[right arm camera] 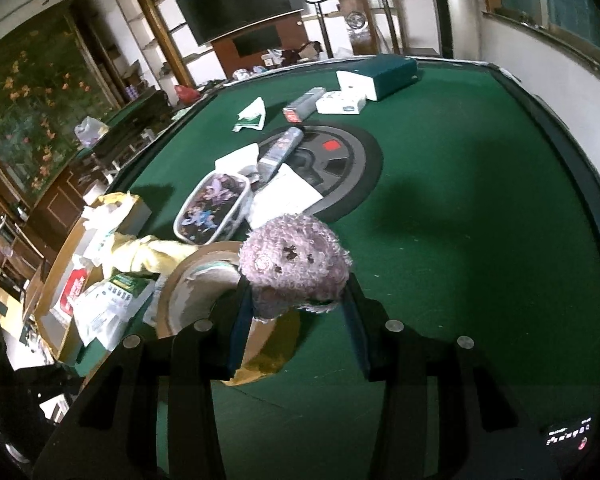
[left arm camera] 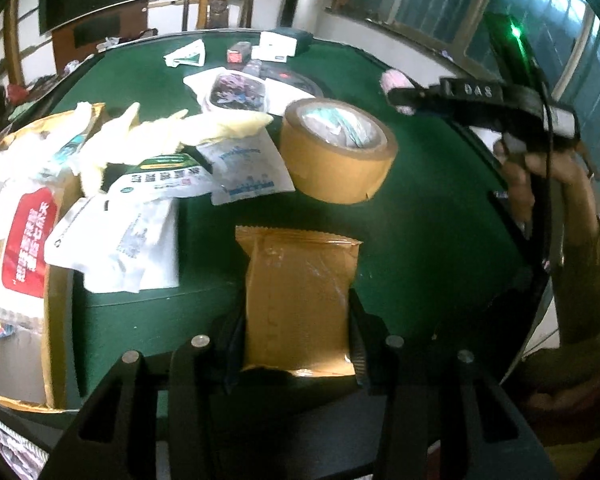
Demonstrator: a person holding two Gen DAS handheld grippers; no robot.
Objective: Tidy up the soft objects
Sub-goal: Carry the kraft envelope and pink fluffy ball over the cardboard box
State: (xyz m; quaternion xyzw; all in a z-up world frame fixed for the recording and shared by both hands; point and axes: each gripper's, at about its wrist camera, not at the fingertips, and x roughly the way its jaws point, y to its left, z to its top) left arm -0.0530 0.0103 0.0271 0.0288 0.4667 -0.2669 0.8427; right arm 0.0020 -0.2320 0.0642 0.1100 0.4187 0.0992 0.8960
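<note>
Beside the roll of brown tape [left arm camera: 337, 149], a tan packet [left arm camera: 300, 300] is clamped in the left gripper [left arm camera: 298, 336], while a fuzzy pink toy [right arm camera: 294, 260] is pinched in the right gripper [right arm camera: 296, 312], seemingly bound for the cardboard box [left arm camera: 56, 304] left of the tape, where 2 white pouches overhang.

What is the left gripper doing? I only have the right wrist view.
Observer: The left gripper is shut on a flat tan sealed packet.
Operator: The tape is half hidden here. Where does it sit?
Observer: The brown packing tape roll lies flat on the green felt table, beyond the packet and apart from it.
Operator: Is my load visible from there?
Observer: Yes, the fuzzy pink plush pokes out past the tip of the right gripper.
</note>
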